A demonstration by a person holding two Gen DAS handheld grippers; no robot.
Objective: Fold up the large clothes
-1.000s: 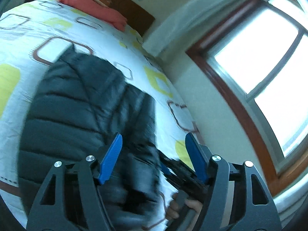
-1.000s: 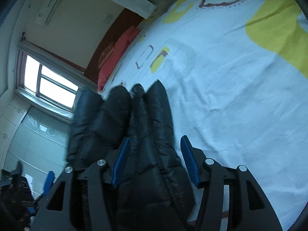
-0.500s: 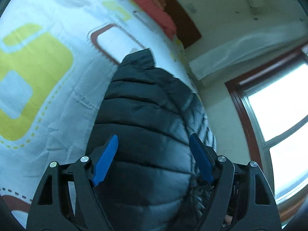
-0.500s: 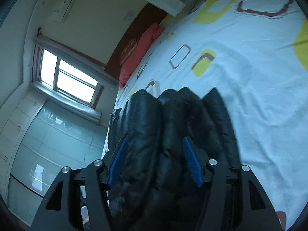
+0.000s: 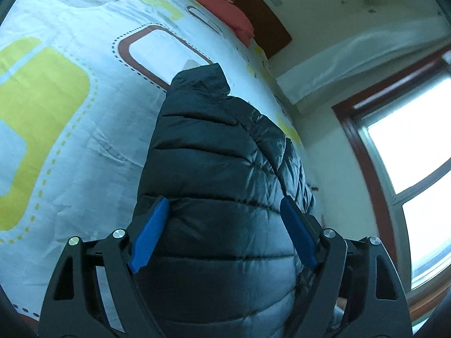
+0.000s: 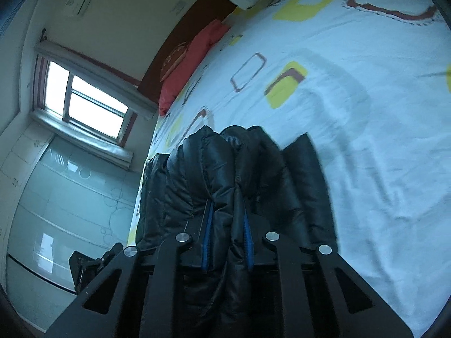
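Bedroom, daylight from a window (image 5: pixel 417 152); work surface is a bed with a white patterned sheet (image 5: pixel 84 146), red pillow (image 5: pixel 214 2) at the headboard end.

Black puffer jacket (image 5: pixel 220 169) lies on the sheet near the window-side edge of the bed, collar end pointing toward the pillow. From the left wrist view it reads as a long, narrowed shape, quilted back uppermost. From the right wrist view the near end is bunched into upright ridges, several layers stacked.

Right gripper (image 6: pixel 227 225): jaws have just been closing and now pinch a thick fold of the jacket between the blue pads. Left gripper (image 5: pixel 222 233): jaws have just been opening, standing wide to either side of the padded body, pads not pressing on it, nothing held.

Judgement on progress: partway. Sides appear already brought in, since no sleeve is showing. What seems left is folding it across its length and flattening. Puffy fill will likely spring back unless pressed.
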